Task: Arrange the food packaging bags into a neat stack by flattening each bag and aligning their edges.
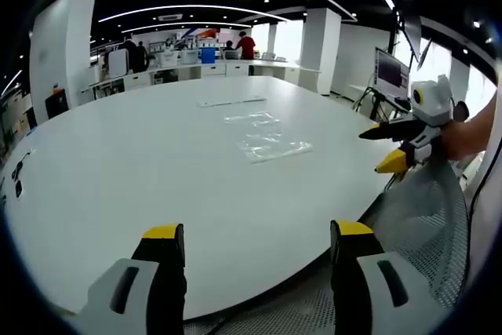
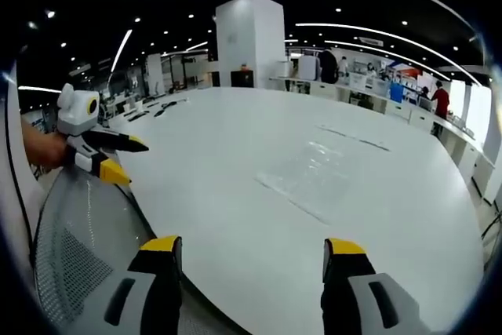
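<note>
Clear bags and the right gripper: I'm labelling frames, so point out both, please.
clear bags (image 1: 267,137), left gripper view, middle of the flat plastic on the table.
right gripper (image 1: 379,149), left gripper view, midway between its yellow-tipped jaws, which stand apart.

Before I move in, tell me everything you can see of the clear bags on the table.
The clear bags look like thin, glossy, see-through plastic lying flat on the white table, loosely overlapped with edges out of line. How many there are is unclear. A narrow strip lies apart beyond them. Neither gripper touches them.
</note>
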Motion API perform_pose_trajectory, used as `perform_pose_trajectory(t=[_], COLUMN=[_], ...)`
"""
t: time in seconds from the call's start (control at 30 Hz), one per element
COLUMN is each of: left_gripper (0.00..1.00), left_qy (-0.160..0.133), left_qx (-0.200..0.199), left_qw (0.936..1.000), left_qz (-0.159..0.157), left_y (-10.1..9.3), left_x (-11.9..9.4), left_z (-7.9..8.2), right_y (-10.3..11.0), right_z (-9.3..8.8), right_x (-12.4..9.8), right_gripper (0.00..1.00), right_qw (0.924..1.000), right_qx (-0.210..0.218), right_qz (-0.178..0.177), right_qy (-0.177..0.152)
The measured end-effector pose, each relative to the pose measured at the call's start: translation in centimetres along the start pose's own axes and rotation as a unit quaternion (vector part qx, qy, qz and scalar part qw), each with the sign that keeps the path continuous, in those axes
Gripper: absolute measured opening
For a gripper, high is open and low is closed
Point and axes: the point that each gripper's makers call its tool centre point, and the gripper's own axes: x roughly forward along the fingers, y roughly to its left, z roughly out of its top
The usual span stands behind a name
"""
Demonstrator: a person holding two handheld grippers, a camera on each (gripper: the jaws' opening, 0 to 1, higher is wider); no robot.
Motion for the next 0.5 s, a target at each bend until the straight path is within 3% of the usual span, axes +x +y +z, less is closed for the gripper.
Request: perform_pose_trajectory(t=[0.5], left_gripper=[0.74], left_qy=[0.001], left_qx=[-0.001], left_qw=[1.0000], left_qz=[-0.001], left_y=[0.3], left_x=[0.2], left_z=[-0.3], right_y=[-2.7], right_z=[1.0], right_x=[1.6], right_gripper=[0.58], right_qw=[0.9980], right_qx=[-0.062], right_qz=[-0.001], right_qy=[0.011])
